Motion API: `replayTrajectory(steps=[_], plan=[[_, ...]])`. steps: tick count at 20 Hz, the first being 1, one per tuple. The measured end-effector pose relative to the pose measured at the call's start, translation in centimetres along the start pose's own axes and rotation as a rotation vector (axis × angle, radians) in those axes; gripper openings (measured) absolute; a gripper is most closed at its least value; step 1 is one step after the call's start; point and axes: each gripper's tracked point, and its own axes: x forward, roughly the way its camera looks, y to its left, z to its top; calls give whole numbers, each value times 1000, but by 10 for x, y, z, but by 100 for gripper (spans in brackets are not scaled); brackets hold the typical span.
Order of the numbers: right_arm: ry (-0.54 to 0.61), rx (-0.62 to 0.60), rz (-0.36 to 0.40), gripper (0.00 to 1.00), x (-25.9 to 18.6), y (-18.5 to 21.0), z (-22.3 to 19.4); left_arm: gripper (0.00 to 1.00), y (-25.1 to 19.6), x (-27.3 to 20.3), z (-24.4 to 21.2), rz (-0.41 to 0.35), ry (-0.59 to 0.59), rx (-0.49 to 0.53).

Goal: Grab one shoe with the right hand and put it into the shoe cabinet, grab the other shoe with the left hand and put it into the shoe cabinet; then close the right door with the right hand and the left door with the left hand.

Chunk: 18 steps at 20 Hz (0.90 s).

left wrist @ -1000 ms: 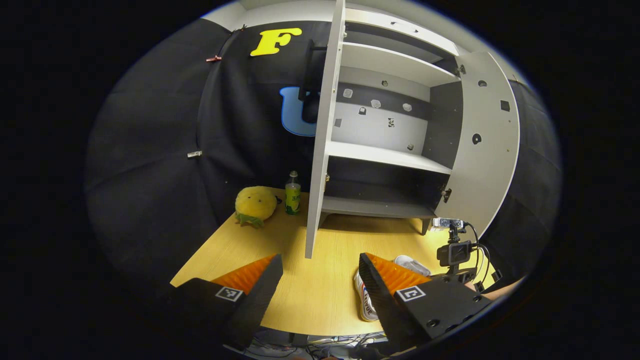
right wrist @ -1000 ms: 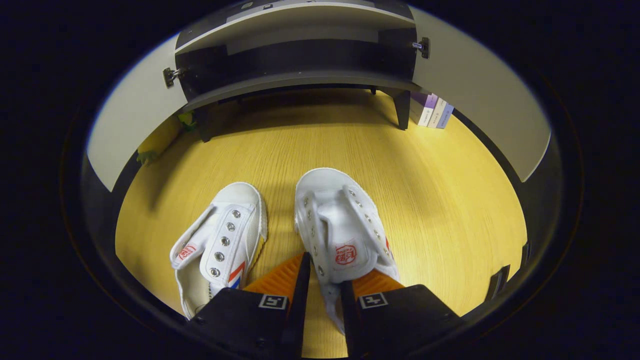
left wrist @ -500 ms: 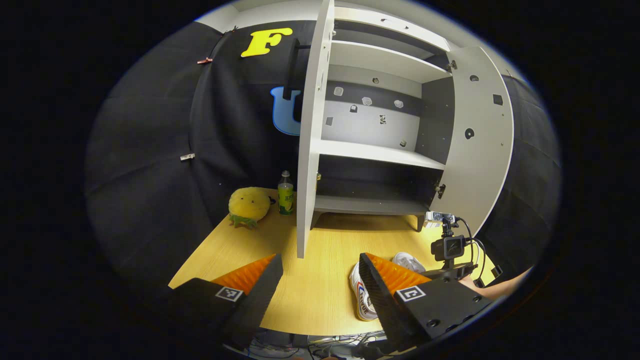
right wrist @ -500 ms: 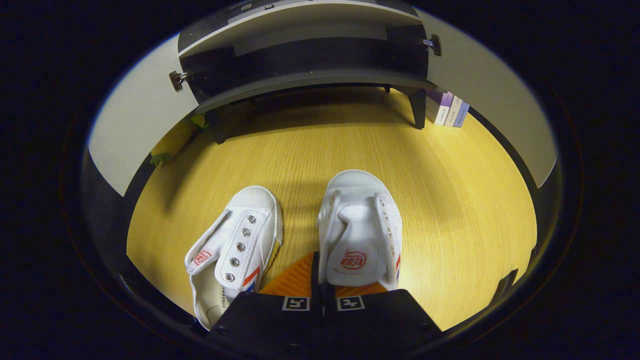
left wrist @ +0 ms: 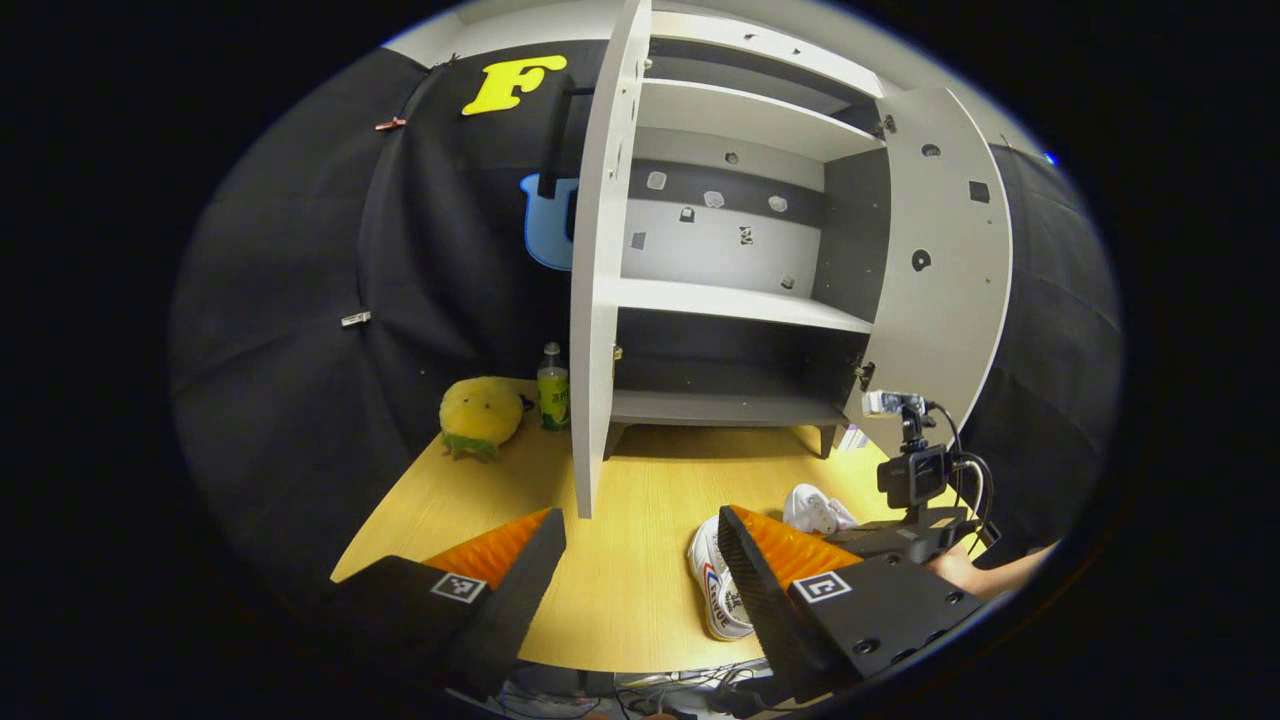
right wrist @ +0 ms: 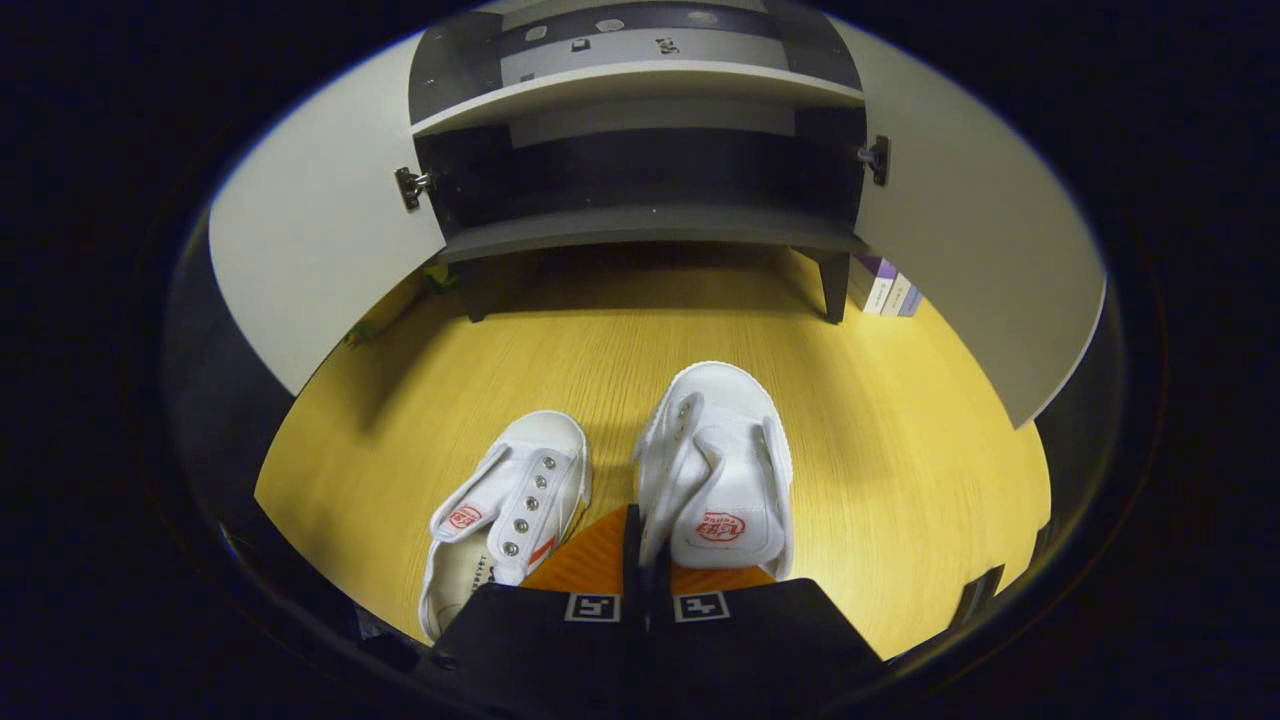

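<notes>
Barely started: right gripper (right wrist: 645, 545) jaws pinching the right-hand sneaker (right wrist: 722, 470), left gripper (left wrist: 640, 560) jaws spread, other sneaker (right wrist: 510, 505) on the desk (right wrist: 900, 480), shoe cabinet (right wrist: 640, 215) at 12 o'clock, both doors open.

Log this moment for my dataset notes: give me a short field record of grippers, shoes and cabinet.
right gripper: shut on the right-hand white shoe, pinching its side wall
other white shoe: on the wooden table, beside the gripped one
left gripper: open, holding nothing
shoe cabinet: left door and right door open, bottom shelf empty
beside cabinet: yellow plush toy, green bottle
</notes>
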Motion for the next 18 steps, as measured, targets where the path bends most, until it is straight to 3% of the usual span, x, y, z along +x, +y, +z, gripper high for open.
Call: replayTrajectory(steps=[8, 14, 18], plan=[[-175, -52, -22, 5, -60, 4, 113, 95, -5, 4, 5, -69, -48, 70], [-330, -80, -27, 5, -107, 19, 211, 95, 3, 9, 17, -117, -87, 58], [-394, -109, -32, 5, -113, 22, 270, 96, 11, 15, 27, -112, -105, 63]])
